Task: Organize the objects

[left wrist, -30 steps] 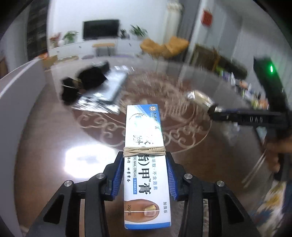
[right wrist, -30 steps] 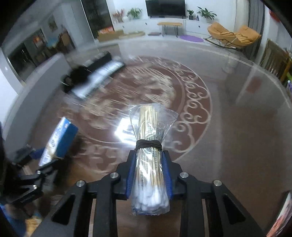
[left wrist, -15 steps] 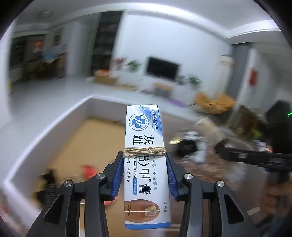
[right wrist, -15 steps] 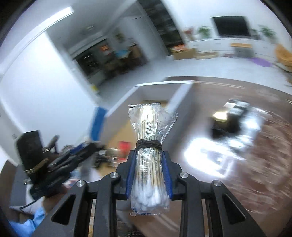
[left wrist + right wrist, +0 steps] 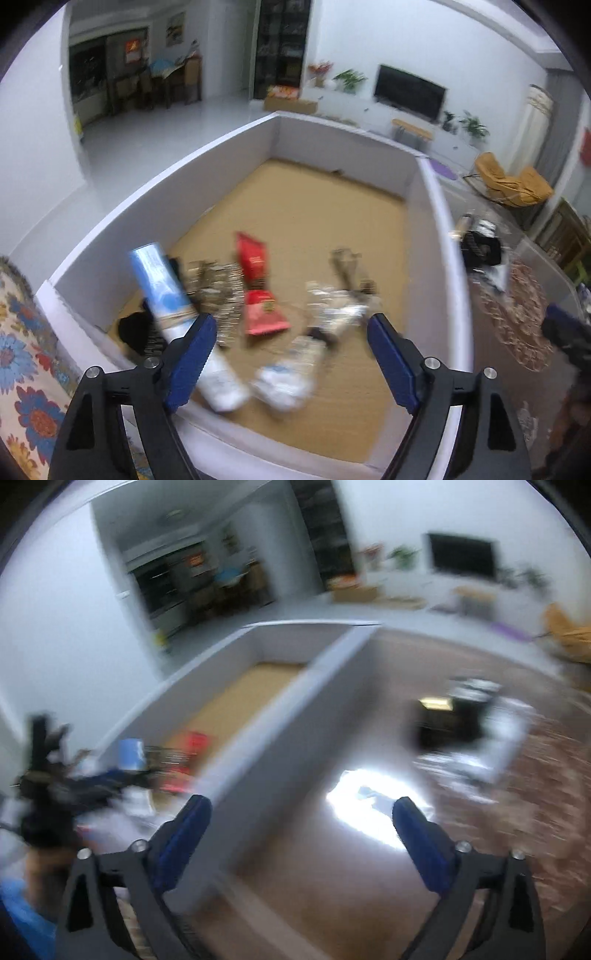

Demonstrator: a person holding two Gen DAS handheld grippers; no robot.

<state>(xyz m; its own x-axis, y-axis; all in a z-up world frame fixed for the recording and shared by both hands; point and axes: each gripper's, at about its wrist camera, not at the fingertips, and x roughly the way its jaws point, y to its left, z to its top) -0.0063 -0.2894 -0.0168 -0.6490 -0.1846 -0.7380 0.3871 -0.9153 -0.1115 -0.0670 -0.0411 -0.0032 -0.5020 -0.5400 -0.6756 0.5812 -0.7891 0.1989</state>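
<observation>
Drop-off step here: both the left gripper [image 5: 291, 363] and right gripper [image 5: 301, 843] have just sprung wide with nothing between them, cream box [image 5: 173, 306] and swab bundle [image 5: 295, 369] tumbling into the white bin [image 5: 439, 236], so next up is probably grabbing leftovers off the worktop [image 5: 369, 886].

Both views look forward and downward along a gripper's two fingers, through a fisheye lens. The left wrist view sits just above the near wall of a white box [image 5: 439, 221] and faces straight into it, close enough that the tan floor and the jumble lying on it fill the middle of the picture; beyond lies a living room with a TV [image 5: 408, 92]. The right wrist view, badly blurred, hangs to the box's [image 5: 280, 709] right over a brown table [image 5: 332, 886], facing along the box's wall. Both share the box, the TV [image 5: 461, 559], and the room behind.
</observation>
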